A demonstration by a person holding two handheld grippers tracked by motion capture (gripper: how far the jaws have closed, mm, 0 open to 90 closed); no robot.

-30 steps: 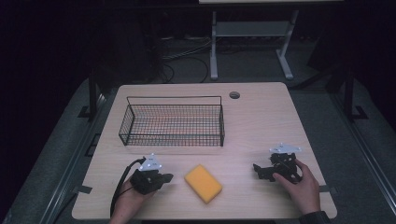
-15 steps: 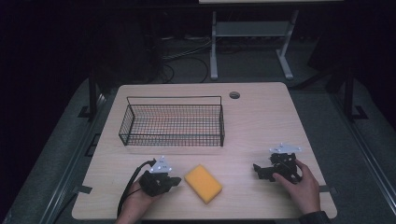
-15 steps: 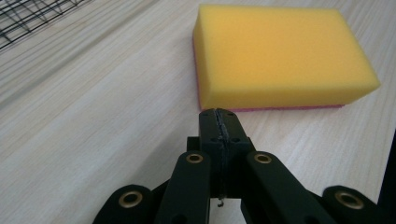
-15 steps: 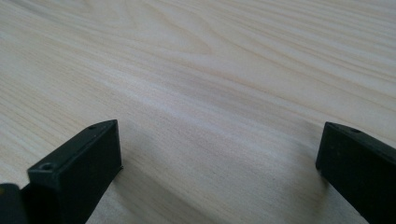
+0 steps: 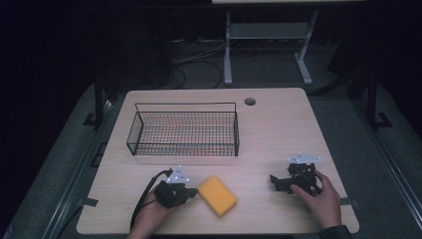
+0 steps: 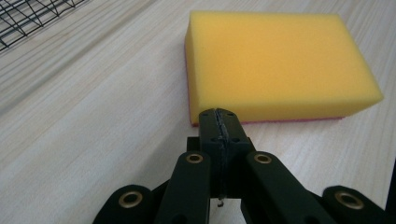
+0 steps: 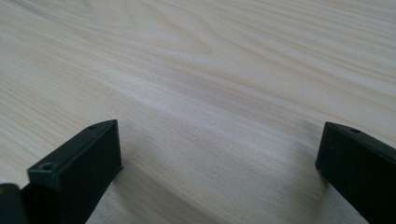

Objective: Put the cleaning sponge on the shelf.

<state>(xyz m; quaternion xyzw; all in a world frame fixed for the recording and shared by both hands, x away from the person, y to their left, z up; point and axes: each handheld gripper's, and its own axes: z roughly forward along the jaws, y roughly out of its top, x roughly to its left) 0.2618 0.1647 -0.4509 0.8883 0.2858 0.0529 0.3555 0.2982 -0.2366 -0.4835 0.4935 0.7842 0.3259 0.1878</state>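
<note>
A yellow sponge (image 5: 217, 194) with a pink underside lies flat on the wooden table near its front edge. My left gripper (image 5: 193, 191) sits just left of it, jaws pressed together with nothing between them. In the left gripper view the shut tips (image 6: 219, 122) stand right at the sponge's (image 6: 275, 60) near side; I cannot tell whether they touch it. My right gripper (image 5: 274, 180) rests low on the table at the front right, well apart from the sponge. Its jaws stand wide open over bare wood (image 7: 219, 158).
A black wire basket (image 5: 184, 130), empty, stands behind the sponge at the table's left middle; its corner (image 6: 28, 18) appears in the left gripper view. A round cable hole (image 5: 250, 101) sits near the far edge. Metal stand legs (image 5: 228, 55) rise beyond the table.
My left gripper has slid right across the table toward the sponge, ending close against its left end. The right gripper and the sponge have kept still.
</note>
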